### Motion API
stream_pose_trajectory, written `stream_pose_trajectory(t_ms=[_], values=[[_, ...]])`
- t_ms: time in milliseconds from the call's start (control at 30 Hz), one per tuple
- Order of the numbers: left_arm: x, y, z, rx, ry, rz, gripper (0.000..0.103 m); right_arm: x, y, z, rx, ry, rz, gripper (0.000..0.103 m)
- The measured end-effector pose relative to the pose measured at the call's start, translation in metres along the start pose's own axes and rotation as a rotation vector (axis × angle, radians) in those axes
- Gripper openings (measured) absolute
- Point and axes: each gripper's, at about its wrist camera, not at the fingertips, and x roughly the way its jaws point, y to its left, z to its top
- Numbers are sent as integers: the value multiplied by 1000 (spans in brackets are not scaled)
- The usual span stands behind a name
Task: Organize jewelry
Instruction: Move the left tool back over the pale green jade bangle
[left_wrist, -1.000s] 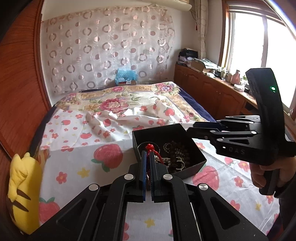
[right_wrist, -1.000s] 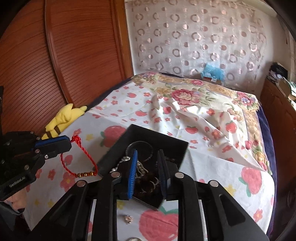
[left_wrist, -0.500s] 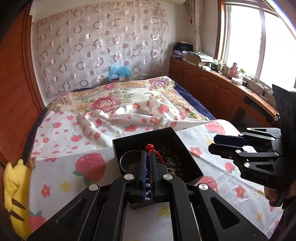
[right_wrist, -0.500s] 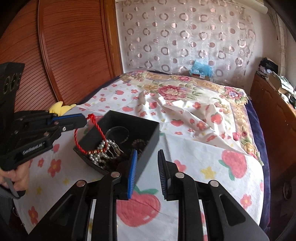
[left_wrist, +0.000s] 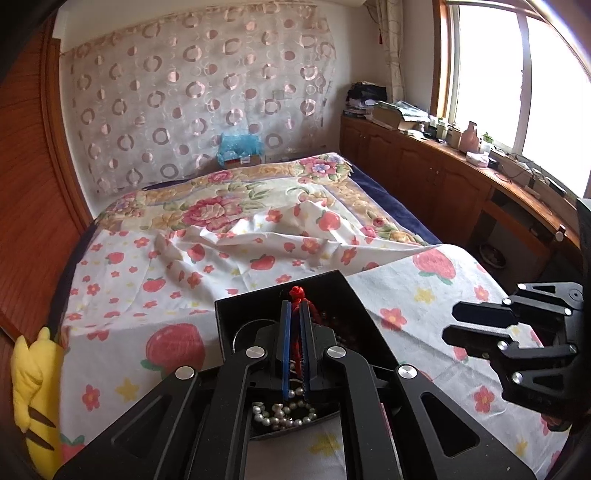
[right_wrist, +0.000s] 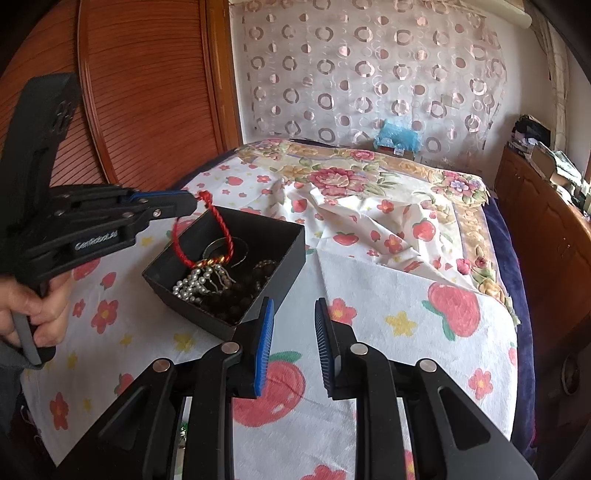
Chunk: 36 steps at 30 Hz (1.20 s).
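left gripper clamped on red cord bracelet over black box | right gripper apart, holding nothing

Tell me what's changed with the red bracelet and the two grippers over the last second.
The left gripper has carried the red cord bracelet from beside the black box to above it; its beaded end now hangs inside, over the pearls. The right gripper has pulled back off the box toward its near-right side. Unchanged: left shut on the bracelet, right open and holding nothing, and the box on the strawberry sheet.
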Motion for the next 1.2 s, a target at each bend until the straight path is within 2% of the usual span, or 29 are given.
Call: stream_pose_trajectory(t_ms=[33,100,133,333,467,633,833,1100,1133,1200], values=[[-1,1,-1,-5,1,1,6,-1,1,-1,-5,-1,0,25],[-2,3,-1,-11,0,-1,20,-3,4,-3,-11,-3,0,25],[-5,4,-2,-10,-5,0,31,-4,6,-4,-13,-3,2,25],[-19,0,-12,9,-19,-1,36,-9,13,-17,-11,-10,13,25],[-35,-6,-25,25,-26,-15,44,-14,17,-30,-1,-13,22,25],[-49,-14,-52,42,-12,-45,46,-23,23,-50,17,-9,40,25],[-53,-22,-93,40,49,-81,46,-32,32,-68,19,-9,52,25],[-45,-37,-129,55,136,-137,46,-40,44,-84,15,-6,61,25],[-43,-40,-132,60,150,-148,45,-41,44,-86,16,-6,60,25],[-38,-46,-139,71,174,-160,37,-42,44,-86,18,-6,58,25]])
